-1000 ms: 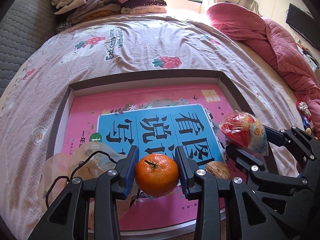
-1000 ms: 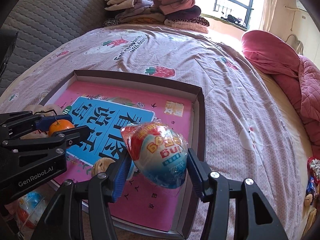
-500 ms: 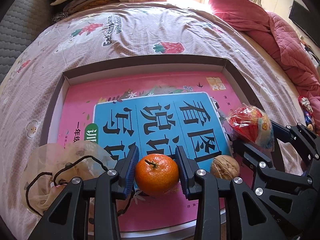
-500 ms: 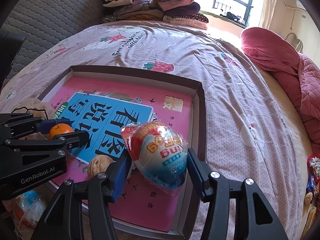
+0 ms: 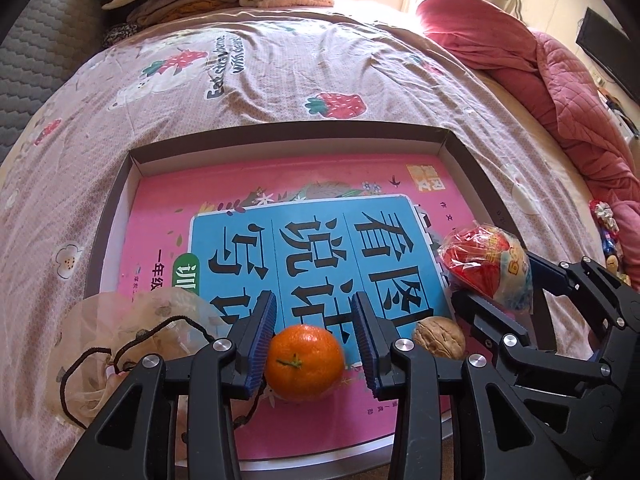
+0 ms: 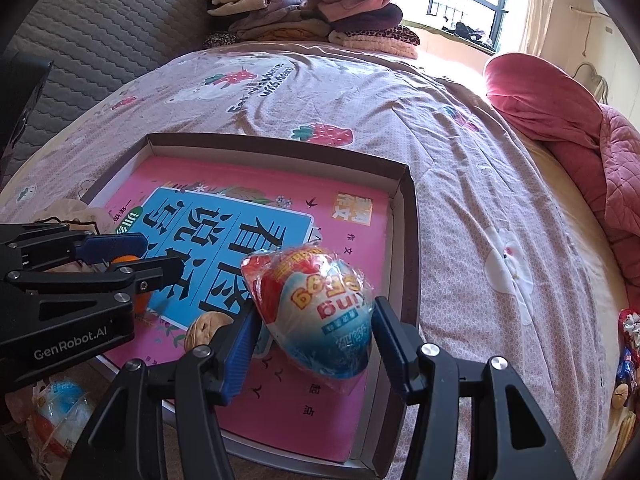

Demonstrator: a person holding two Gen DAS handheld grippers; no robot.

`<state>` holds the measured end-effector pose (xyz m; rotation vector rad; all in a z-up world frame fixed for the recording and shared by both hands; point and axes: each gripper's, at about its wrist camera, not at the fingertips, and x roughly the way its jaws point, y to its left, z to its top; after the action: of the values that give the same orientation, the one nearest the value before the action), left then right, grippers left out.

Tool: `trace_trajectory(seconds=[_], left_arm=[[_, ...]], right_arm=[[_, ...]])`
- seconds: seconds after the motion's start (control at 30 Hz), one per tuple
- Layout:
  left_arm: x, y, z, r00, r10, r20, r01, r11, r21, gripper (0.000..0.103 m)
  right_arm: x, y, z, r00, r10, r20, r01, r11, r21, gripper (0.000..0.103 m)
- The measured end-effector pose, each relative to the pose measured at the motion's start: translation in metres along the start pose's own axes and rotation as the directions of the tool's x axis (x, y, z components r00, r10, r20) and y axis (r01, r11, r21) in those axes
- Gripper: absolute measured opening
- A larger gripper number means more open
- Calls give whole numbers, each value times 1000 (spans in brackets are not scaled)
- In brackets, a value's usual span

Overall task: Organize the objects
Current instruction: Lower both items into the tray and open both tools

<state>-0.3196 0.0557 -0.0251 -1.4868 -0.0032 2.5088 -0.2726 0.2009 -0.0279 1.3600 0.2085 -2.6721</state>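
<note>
A shallow brown cardboard tray (image 5: 468, 156) lies on the bed with a pink and blue book (image 5: 320, 240) flat inside it. My left gripper (image 5: 314, 320) is open, and an orange tangerine (image 5: 305, 361) rests on the book between its jaws, with gaps on both sides. A walnut (image 5: 439, 337) lies on the book just to its right. My right gripper (image 6: 314, 330) is shut on a wrapped toy egg (image 6: 316, 312) and holds it above the tray's near right corner. The tray (image 6: 408, 240), the book (image 6: 240, 240) and the walnut (image 6: 204, 330) show in the right wrist view too.
A sheer beige drawstring pouch (image 5: 120, 340) lies over the tray's near left corner. Folded clothes (image 6: 312, 20) are piled at the head of the bed. A red quilt (image 6: 560, 120) lies at the right. Small wrapped toys (image 6: 628, 344) sit at the bed's right edge. Another wrapped egg (image 6: 60, 412) lies below left.
My left gripper has opened and the tangerine now sits lower, on the book. Both grippers have moved a little forward over the tray. The right gripper still holds the egg.
</note>
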Motion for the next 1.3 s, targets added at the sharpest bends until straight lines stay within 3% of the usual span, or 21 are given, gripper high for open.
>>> trace_trajectory(seconds=[0.47, 1.13, 1.2, 1.3], left_arm=[[-23, -1, 0, 999, 0, 46, 0, 1000, -2, 56], [-71, 3, -14, 992, 20, 121, -17, 1000, -27, 59], [-78, 4, -16, 991, 22, 133, -18, 999, -29, 66], [-89, 6, -20, 989, 27, 145, -22, 999, -34, 68]], right_arm=[[-7, -2, 3, 1000, 9, 15, -9, 1000, 16, 61], [-43, 3, 13, 995, 50, 88, -52, 998, 22, 61], [-50, 5, 14, 993, 55, 102, -57, 998, 18, 61], [-61, 8, 16, 990, 64, 124, -67, 998, 15, 61]])
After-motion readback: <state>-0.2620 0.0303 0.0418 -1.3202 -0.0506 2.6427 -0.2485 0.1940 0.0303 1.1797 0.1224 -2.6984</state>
